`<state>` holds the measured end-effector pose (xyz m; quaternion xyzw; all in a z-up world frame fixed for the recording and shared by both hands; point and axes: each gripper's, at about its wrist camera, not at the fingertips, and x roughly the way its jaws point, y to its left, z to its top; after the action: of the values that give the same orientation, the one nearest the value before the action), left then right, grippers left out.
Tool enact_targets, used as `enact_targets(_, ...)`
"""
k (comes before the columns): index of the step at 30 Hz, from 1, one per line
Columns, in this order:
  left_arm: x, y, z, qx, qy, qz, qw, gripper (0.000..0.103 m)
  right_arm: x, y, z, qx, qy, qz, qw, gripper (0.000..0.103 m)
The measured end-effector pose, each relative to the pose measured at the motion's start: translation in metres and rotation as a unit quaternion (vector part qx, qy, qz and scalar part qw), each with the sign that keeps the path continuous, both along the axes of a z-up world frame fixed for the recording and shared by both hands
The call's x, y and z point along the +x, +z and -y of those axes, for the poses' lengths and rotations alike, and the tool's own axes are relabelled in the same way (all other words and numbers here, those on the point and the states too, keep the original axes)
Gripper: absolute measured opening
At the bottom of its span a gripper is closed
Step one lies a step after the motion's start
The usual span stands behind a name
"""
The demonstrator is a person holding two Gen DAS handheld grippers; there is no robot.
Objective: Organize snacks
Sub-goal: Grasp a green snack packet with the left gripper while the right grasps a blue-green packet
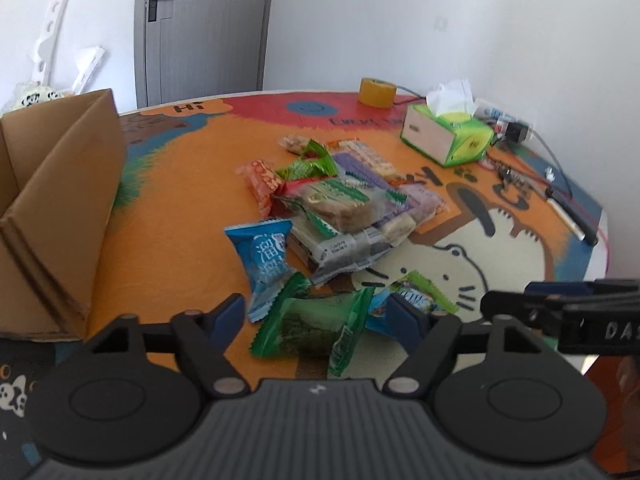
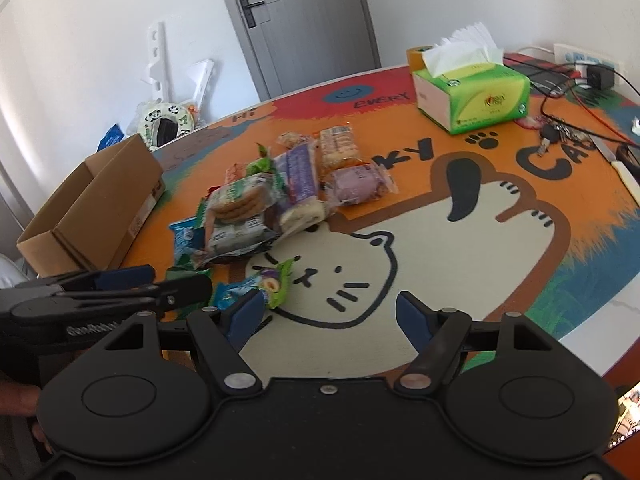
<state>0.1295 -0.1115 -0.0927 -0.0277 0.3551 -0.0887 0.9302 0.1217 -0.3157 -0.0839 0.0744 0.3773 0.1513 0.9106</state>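
A pile of wrapped snacks (image 1: 340, 204) lies in the middle of the round cartoon-cat table; it also shows in the right wrist view (image 2: 276, 192). My left gripper (image 1: 316, 316) is open, its fingers on either side of a green snack packet (image 1: 312, 326) on the table. A blue packet (image 1: 266, 258) lies just beyond it. My right gripper (image 2: 330, 314) is open and empty above the cat drawing, with a small blue-green packet (image 2: 260, 286) by its left fingertip. An open cardboard box (image 1: 52, 208) stands at the left; it also shows in the right wrist view (image 2: 96, 208).
A green tissue box (image 1: 448, 136) and a yellow tape roll (image 1: 376, 92) stand at the far side. Cables, keys (image 2: 554, 136) and a power strip lie at the right edge. A grey door (image 1: 204, 28) is behind the table.
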Motion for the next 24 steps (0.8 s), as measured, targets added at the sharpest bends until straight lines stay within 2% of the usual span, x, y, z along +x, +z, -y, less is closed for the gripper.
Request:
enact_targets(5,0.003,-0.008,-0.003,-0.005,0.005,-0.007,1.0000,0.051,0.006,-0.004,-0.002,0.009,0.002,-0.007,1.000,0.073)
enact_targets(6,0.002,-0.008,-0.006,-0.008,0.008,-0.003,0.9999,0.041,0.007,-0.004,-0.004,0.009,0.004,-0.006,1.000,0.073)
enact_targets(8,0.001,-0.007,-0.011,-0.016,0.012,-0.002,0.9998,0.036,0.008,-0.004,-0.008,0.009,0.007,-0.003,1.000,0.073)
enact_targets(15,-0.010,0.000,-0.029,-0.027,0.028,0.005,0.9992,0.035,0.014,-0.007,-0.025,0.008,0.023,-0.004,1.000,0.074)
enact_targets(24,-0.026,0.011,-0.055,-0.028,0.058,0.016,0.9978,0.035,0.018,-0.011,-0.054,-0.003,0.045,0.005,0.999,0.081)
